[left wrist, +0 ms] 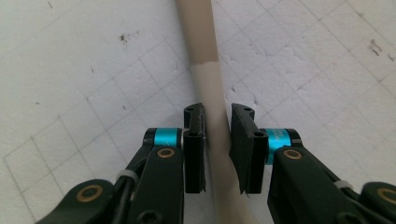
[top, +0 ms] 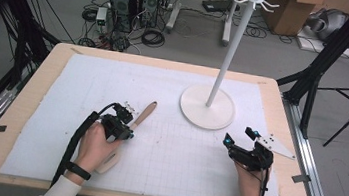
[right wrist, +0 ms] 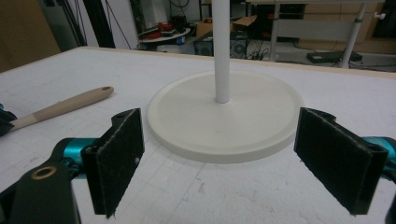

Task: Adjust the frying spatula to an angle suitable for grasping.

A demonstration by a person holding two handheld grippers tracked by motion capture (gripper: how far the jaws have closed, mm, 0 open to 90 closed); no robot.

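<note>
The wooden-handled utensil (top: 142,116) is lying flat on the white tabletop (top: 59,114), its long axis running diagonally, handle end pointing away toward the white stand (top: 207,107). The left gripper (left wrist: 217,135) is straddling its shaft, jaws narrowly apart on either side. The right gripper (right wrist: 219,158) is hovering before the stand's base, jaws spread wide.

No legible text, label or number anywhere.
</note>
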